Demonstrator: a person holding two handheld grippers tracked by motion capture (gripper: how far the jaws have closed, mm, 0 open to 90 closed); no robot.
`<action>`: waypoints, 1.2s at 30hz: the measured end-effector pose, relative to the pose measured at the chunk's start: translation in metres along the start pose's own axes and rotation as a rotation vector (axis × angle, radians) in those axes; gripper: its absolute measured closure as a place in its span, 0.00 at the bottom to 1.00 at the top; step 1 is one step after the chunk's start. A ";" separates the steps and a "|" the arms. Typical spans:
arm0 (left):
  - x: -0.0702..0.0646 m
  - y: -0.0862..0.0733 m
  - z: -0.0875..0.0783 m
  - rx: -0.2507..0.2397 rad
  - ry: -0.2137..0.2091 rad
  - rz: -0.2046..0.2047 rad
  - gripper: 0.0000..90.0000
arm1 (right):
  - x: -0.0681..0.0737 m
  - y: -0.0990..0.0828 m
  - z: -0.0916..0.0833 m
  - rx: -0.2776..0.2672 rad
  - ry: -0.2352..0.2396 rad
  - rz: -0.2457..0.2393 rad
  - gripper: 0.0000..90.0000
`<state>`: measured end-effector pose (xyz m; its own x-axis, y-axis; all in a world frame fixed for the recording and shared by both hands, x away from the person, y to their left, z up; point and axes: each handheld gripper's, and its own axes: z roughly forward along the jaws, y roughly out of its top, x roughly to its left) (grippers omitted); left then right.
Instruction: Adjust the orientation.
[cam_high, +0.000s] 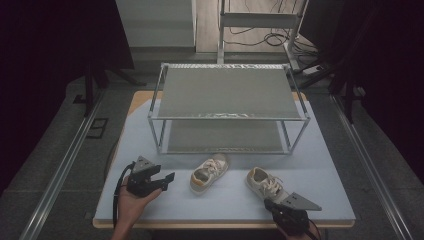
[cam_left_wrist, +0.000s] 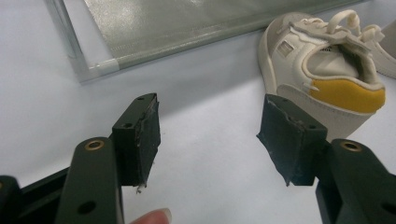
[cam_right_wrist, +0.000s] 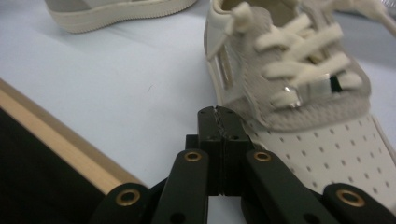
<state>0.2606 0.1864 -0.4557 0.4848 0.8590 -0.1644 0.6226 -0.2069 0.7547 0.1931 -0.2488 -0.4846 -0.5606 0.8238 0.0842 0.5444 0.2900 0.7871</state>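
On the pale blue bench (cam_high: 150, 125) two cream sneakers lie in front of a two-tier metal shoe rack (cam_high: 227, 107), which stands at about twelve o'clock from them. The left sneaker (cam_high: 210, 172), with a yellow patch at its heel, lies near the middle of the bench, its toe pointing toward the rack's lower shelf; nothing lies between it and that shelf. The right sneaker (cam_high: 266, 184) lies at roughly four o'clock from the first, apart from it, toe toward the front edge of the bench. The left hand-held gripper (cam_high: 167, 181) rests at about nine o'clock from the left sneaker, a stretch of bare bench between them; its jaws stand apart with nothing between them, and in the left gripper view the yellow heel (cam_left_wrist: 348, 95) sits just past the right-hand jaw. The right hand-held gripper (cam_high: 270, 203) is at the toe of the right sneaker, jaws pressed together on nothing; in the right gripper view its tip (cam_right_wrist: 218, 112) lies just beside the perforated toe cap (cam_right_wrist: 336, 158), whether touching I cannot tell. Behind the rack, cables trail across the floor (cam_high: 260, 37).
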 end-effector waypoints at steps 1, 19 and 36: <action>0.000 0.000 0.001 0.003 0.000 0.001 0.42 | -0.003 -0.001 -0.001 -0.007 0.015 0.014 0.99; 0.001 -0.001 0.003 0.016 0.013 -0.003 0.42 | -0.005 -0.021 -0.009 0.022 0.002 0.037 1.00; 0.000 -0.001 0.003 0.015 -0.006 -0.005 0.41 | -0.052 -0.022 -0.017 -0.013 -0.119 0.136 0.99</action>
<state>0.2612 0.1850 -0.4584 0.4854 0.8573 -0.1717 0.6340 -0.2099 0.7443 0.1999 -0.3064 -0.4959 -0.4042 0.9069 0.1184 0.6020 0.1663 0.7810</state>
